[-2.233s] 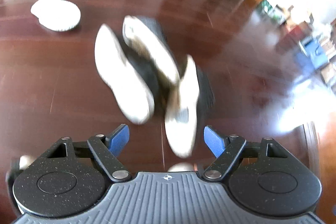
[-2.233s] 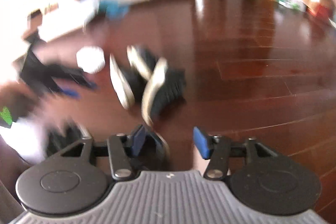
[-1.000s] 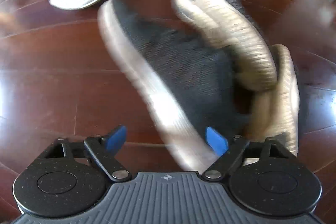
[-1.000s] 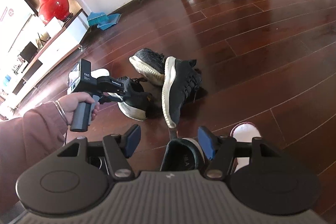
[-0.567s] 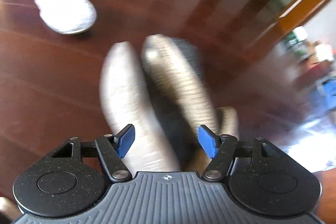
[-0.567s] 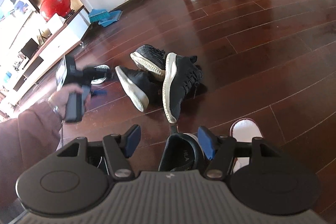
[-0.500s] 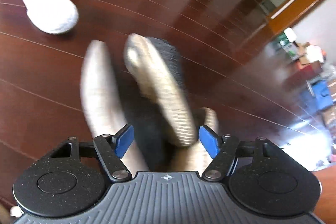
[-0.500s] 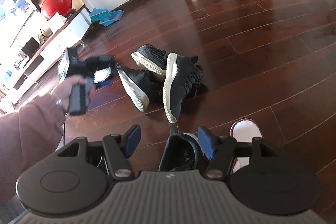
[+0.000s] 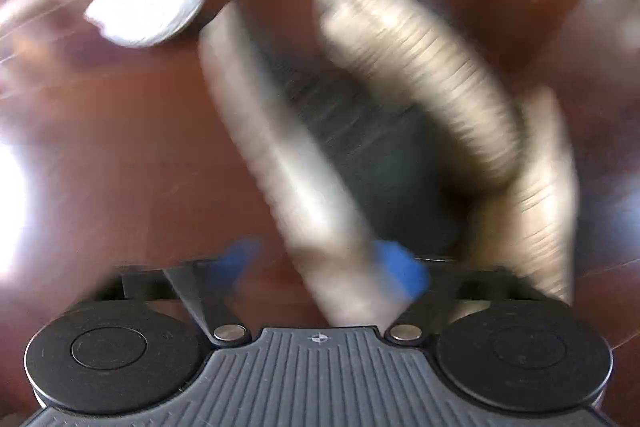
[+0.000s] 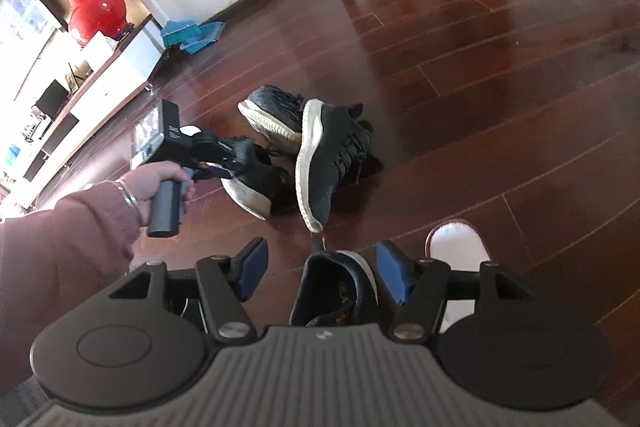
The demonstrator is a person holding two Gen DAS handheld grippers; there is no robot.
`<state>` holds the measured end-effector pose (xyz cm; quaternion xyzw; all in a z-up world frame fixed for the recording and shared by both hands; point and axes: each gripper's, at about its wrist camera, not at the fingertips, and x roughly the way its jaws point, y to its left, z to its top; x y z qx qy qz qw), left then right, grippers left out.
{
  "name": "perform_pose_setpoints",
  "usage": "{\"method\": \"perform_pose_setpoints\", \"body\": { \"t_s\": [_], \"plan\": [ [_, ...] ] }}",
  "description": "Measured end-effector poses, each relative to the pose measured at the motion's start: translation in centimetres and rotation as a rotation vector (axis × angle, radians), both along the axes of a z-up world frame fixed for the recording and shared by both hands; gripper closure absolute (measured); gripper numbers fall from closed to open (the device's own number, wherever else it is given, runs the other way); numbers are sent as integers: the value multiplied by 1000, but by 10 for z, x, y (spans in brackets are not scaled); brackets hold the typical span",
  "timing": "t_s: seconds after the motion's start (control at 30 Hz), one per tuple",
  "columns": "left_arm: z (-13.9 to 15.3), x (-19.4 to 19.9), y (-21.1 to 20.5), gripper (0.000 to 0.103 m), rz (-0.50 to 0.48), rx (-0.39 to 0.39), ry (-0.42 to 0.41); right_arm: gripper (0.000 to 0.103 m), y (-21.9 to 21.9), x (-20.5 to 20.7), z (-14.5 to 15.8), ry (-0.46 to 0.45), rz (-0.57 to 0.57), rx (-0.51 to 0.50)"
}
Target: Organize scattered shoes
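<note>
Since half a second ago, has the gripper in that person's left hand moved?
Yes. In the right wrist view the left gripper went right, toward the black sneakers, jaws opening around one.

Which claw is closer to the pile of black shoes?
Left. The left claw is right at the pile; the right claw is back from it.

The left hand (image 10: 162, 175), wrapped in a mauve sleeve with a bangle at the wrist, grips the handle of the left gripper (image 9: 320, 269), which points steeply down with its jaws just opening wider. The right gripper (image 10: 323, 269) tilts downward, its blue pads (image 10: 252, 267) standing apart.
</note>
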<state>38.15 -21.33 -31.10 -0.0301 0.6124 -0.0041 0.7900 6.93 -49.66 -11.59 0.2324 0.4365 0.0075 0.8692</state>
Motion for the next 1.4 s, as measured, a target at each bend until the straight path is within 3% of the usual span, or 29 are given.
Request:
{"method": "perform_pose_setpoints", "body": {
  "t_s": [0.07,0.1,0.17,0.2,0.37,0.4,0.5,0.63,0.73,0.83,0.9,0.93,0.97,1.0,1.07,1.1,1.17,1.2,1.4],
  "plan": [
    [2,-6,19,37,57,-107,-5,39,3,2,0,-1,12,-2],
    [4,-6,19,38,61,-111,-9,39,6,2,2,-6,21,-11],
    [22,-6,20,39,50,-74,-110,39,9,3,5,-15,32,-22],
    [25,-6,17,39,48,-75,-119,39,10,4,7,-19,35,-27],
    [49,12,-6,35,44,-338,-187,39,16,7,3,-11,35,-12],
    [51,14,-10,34,40,-347,-187,39,18,8,2,-8,41,-14],
    [22,19,-25,34,45,-310,-99,39,23,9,3,-8,53,-19],
    [15,13,-19,66,7,-246,-111,39,22,9,7,-19,54,-29],
    [18,7,-12,80,-17,-174,-101,39,17,9,8,-24,45,-33],
    [19,5,-2,71,-23,-153,-90,39,8,10,2,-12,25,-19],
    [22,0,5,37,-2,-102,-89,39,7,10,-1,1,20,-12],
    [19,0,8,28,17,-46,-73,39,7,10,-2,3,22,-9],
    [11,-4,18,27,27,-23,-52,39,8,9,-1,3,24,-8],
    [9,-6,24,27,31,-47,-56,39,8,9,1,1,26,-8],
    [8,-10,41,40,71,-97,-49,39,9,8,5,-12,27,-8],
    [9,-10,43,41,71,-102,-49,39,9,8,7,-18,27,-8],
    [11,-7,40,24,7,-49,-64,39,10,8,9,-24,28,-10],
    [11,-5,37,22,-16,-24,-60,39,11,9,8,-22,29,-9],
    [9,-11,42,26,25,51,-42,39,22,8,9,-13,60,-20]
  ]
}}
